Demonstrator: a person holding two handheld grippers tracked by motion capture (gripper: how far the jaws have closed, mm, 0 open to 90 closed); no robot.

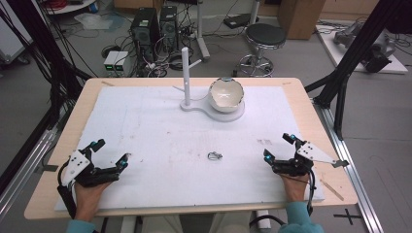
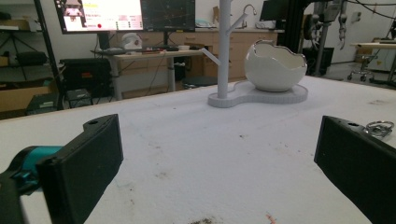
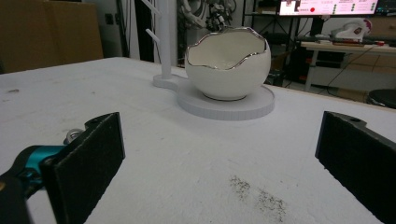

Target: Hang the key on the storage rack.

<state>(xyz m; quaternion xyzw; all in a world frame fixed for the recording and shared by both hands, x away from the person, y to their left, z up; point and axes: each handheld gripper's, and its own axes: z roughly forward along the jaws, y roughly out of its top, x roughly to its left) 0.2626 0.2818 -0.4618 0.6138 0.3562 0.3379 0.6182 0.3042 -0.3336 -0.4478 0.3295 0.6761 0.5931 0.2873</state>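
Note:
A small silver ring-like metal piece (image 1: 214, 156) lies on the white mat between my two hands; it also peeks past the right jaw in the left gripper view (image 2: 379, 127) and behind the left jaw in the right gripper view (image 3: 73, 135). A white egg-shaped bowl (image 1: 226, 93) with a silver rim sits on a white stand base, beside an upright white post (image 1: 185, 73) with a side peg. My left gripper (image 1: 111, 152) rests at the front left, open and empty. At the front right, my right gripper (image 1: 279, 146) is open too, with nothing between its jaws.
The white mat (image 1: 160, 131) covers most of the wooden table (image 1: 311, 107). Behind the table are computer towers (image 1: 145, 29), cables and a black stool (image 1: 265, 36). Black frame struts (image 1: 350, 63) stand at the table's right side.

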